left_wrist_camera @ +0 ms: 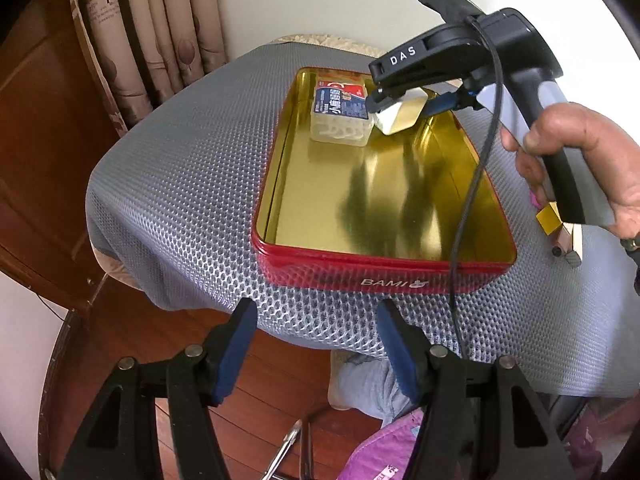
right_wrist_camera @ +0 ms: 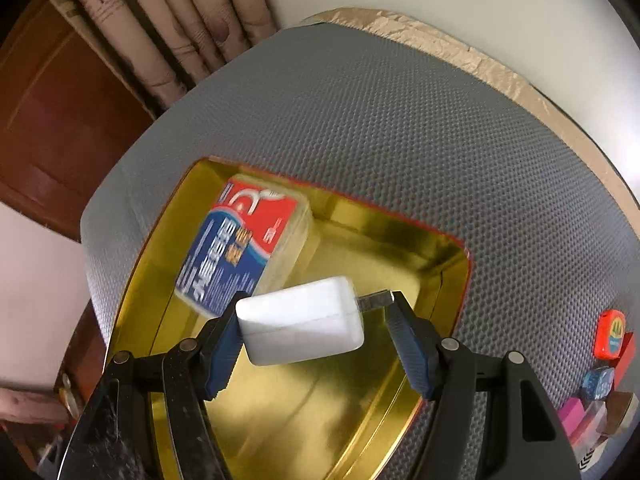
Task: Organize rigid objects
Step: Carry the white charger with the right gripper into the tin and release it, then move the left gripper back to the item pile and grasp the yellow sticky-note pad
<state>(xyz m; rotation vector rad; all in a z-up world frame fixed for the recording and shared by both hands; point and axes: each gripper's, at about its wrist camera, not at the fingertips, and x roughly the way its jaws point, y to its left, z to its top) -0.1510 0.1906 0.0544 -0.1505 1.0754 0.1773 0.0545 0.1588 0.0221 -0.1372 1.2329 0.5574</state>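
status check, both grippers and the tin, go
Left gripper open, empty, short of the tin. Right gripper shut on white charger, over the tin's far end. Floss box lies right beside the drop spot.

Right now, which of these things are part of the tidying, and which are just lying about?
In the job:
- red tin
- white charger, between the right gripper jaws
- floss box, in the tin
- small items waiting

Lying about:
- curtain
- tongs on the floor
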